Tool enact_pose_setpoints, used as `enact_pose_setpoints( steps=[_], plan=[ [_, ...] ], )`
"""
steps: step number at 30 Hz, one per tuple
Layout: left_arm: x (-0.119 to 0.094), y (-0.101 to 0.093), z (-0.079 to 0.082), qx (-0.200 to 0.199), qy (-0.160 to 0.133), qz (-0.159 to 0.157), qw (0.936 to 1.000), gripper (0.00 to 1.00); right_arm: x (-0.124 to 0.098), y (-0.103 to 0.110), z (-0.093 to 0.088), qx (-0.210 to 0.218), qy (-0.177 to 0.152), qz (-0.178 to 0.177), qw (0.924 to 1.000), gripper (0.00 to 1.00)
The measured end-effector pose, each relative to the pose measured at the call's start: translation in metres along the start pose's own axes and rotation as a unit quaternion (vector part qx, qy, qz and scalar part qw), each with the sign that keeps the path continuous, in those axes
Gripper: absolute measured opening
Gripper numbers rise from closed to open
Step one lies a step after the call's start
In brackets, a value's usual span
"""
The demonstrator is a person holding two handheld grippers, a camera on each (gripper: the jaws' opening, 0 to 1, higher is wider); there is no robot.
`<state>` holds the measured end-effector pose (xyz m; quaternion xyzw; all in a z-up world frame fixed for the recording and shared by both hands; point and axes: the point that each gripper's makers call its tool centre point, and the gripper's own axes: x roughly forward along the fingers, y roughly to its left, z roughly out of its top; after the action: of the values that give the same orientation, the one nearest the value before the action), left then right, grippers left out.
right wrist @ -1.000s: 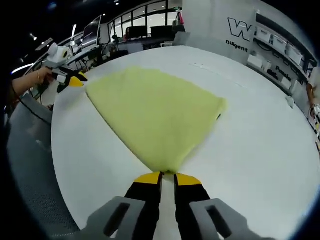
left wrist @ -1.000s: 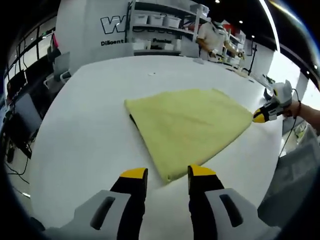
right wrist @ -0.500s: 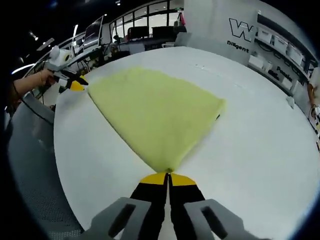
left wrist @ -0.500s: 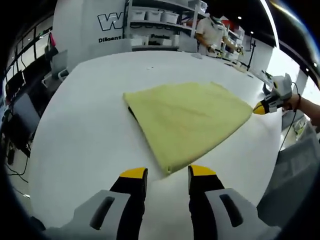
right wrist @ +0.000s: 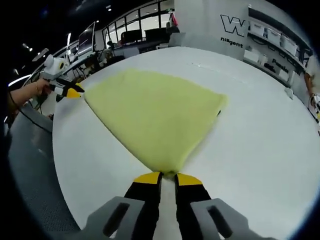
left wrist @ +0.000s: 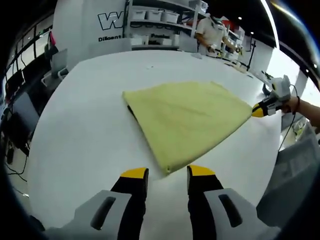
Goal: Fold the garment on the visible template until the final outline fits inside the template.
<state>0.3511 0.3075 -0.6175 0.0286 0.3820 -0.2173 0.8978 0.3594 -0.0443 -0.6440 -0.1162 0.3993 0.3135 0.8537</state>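
Note:
A yellow garment (left wrist: 187, 117) lies folded flat on the white table (left wrist: 85, 130), shaped like a wedge. A dark edge (left wrist: 131, 111) peeks out from under its left side. My left gripper (left wrist: 167, 172) stands open, its yellow tips just short of the garment's near corner. My right gripper (left wrist: 258, 110), held by a hand, touches the garment's far right corner. In the right gripper view the garment (right wrist: 155, 112) narrows to a corner at my right gripper (right wrist: 168, 178), whose jaws stand a narrow gap apart with white table between them. The left gripper (right wrist: 71, 92) sits at the far corner.
The table's curved edge (right wrist: 62, 165) runs close on the left of the right gripper view. Shelves with white bins (left wrist: 160, 20) and a standing person (left wrist: 212, 32) are behind the table. Desks with monitors (right wrist: 130, 37) stand beyond it.
My right gripper's jaws were pressed together on the garment corner half a second ago and now stand slightly apart. The garment and left gripper have barely moved.

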Motion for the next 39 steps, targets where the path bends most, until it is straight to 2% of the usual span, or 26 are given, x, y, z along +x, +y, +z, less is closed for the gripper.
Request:
enact_pose_setpoints(
  steps=[9,25,34,37,39],
  plan=[
    [-0.001,-0.001,0.001,0.003,-0.001,-0.001,1.0000,0.30,-0.001,0.001,0.000,-0.013,0.000,0.002,0.9999,0.00],
    [0.002,-0.001,-0.010,0.015,0.017,-0.003,0.9997,0.30,-0.008,-0.006,-0.003,-0.036,0.008,-0.017,0.9992,0.00],
    [0.007,0.003,-0.011,0.007,0.013,-0.002,0.9999,0.27,-0.007,-0.005,-0.004,-0.032,0.012,-0.015,0.9993,0.00],
    [0.010,-0.001,-0.007,-0.028,0.001,-0.016,0.9995,0.24,-0.006,-0.005,-0.004,-0.031,0.014,-0.016,0.9993,0.00],
    [0.011,0.001,-0.005,-0.027,-0.003,-0.013,0.9996,0.24,-0.006,-0.005,-0.004,-0.030,0.014,-0.015,0.9993,0.00]
  ],
)
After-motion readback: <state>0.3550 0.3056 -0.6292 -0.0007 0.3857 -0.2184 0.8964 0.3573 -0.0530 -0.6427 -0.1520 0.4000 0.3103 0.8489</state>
